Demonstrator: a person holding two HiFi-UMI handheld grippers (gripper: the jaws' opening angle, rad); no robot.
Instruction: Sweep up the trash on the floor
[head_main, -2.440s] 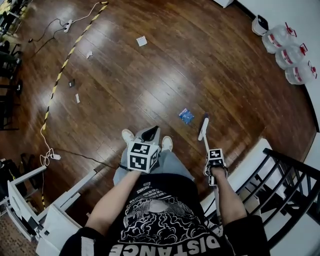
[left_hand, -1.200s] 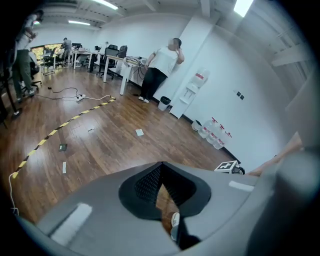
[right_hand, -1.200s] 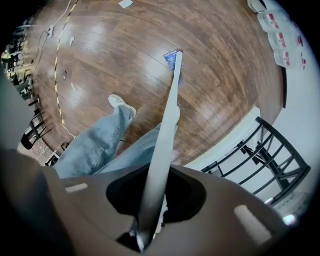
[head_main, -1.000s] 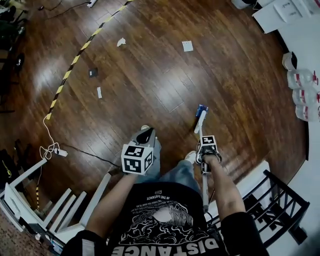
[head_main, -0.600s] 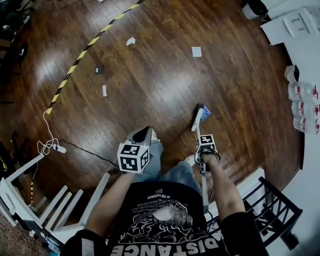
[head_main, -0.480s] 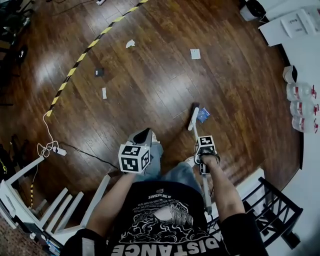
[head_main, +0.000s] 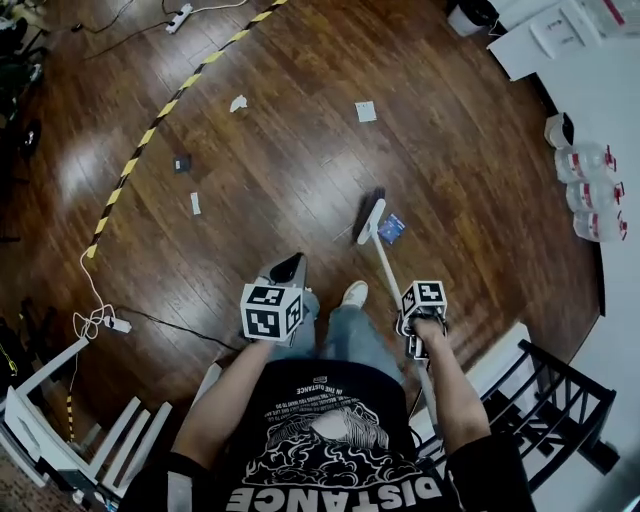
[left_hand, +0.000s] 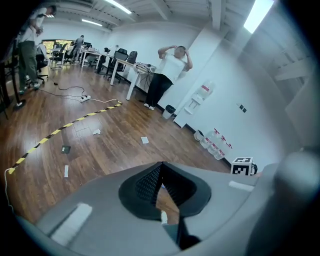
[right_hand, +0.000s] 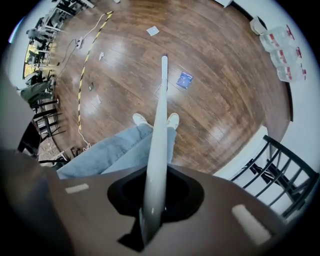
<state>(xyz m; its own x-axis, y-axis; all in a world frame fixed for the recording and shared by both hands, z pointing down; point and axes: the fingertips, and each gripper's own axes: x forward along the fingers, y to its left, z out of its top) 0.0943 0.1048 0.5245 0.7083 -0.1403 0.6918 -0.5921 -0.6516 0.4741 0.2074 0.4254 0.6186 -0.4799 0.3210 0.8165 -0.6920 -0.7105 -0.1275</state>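
Note:
My right gripper is shut on the long white broom handle. The broom slants forward and down to its dark head on the wood floor. A blue wrapper lies just right of the head, close to it. Farther off lie a white paper square, a crumpled scrap, a white strip and a small dark square. My left gripper points forward at knee height with its tips together. A thin dark piece low between its jaws is unclear.
Yellow-black tape crosses the floor at left, with a cable and power strip near it. Water jugs line the right wall. A black railing is behind right, white racks behind left. People stand by far desks.
The person has walked forward up to the blue wrapper. The broom head swung from over the wrapper to its left side, and my right gripper drew back toward the body.

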